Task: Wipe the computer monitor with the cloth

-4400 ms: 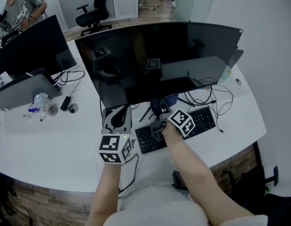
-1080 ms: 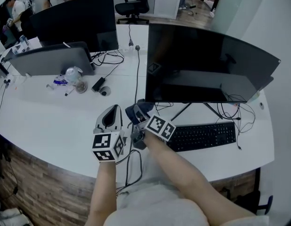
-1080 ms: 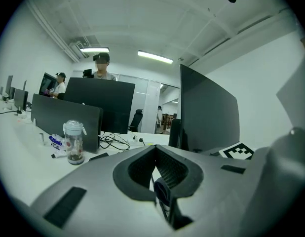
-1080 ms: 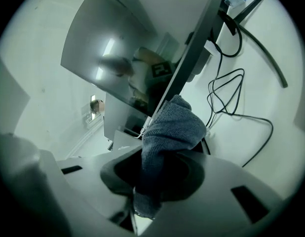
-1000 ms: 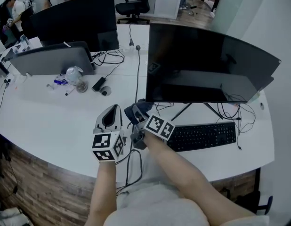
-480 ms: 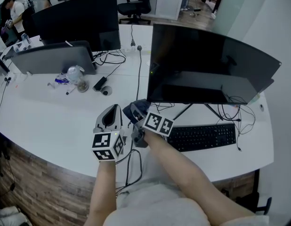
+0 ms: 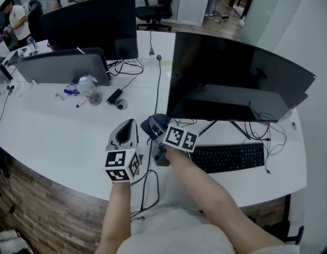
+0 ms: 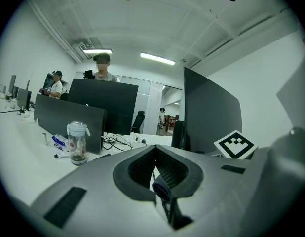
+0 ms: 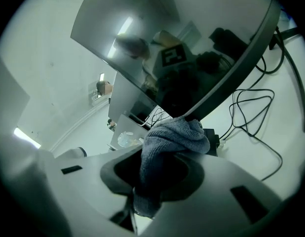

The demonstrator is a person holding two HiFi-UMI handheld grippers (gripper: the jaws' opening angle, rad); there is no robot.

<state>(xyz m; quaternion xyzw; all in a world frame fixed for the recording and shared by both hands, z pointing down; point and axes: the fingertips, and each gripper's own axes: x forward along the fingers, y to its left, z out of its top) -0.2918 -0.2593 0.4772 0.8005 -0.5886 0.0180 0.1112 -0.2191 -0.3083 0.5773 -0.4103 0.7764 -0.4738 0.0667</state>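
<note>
White desk (image 7: 52, 142) fills the frame; the curved monitor (image 7: 237, 75) stands centre right, with a keyboard (image 7: 229, 156) and cables (image 7: 264, 126) below it. Right gripper (image 7: 154, 127) clamps the grey cloth (image 9: 174, 135) by the screen's lower left corner. Left gripper (image 7: 128, 125), jaws pressed together on nothing, sits just left. 1 jar (image 7: 89, 86) stands upper left

A dark cloth (image 7: 152, 124) is held at the right tongs (image 7: 157, 133), just beside the curved monitor (image 7: 237, 73)'s lower left corner; a black keyboard (image 7: 229, 156) lies below the monitor on the white worktop (image 7: 57, 136).
</note>
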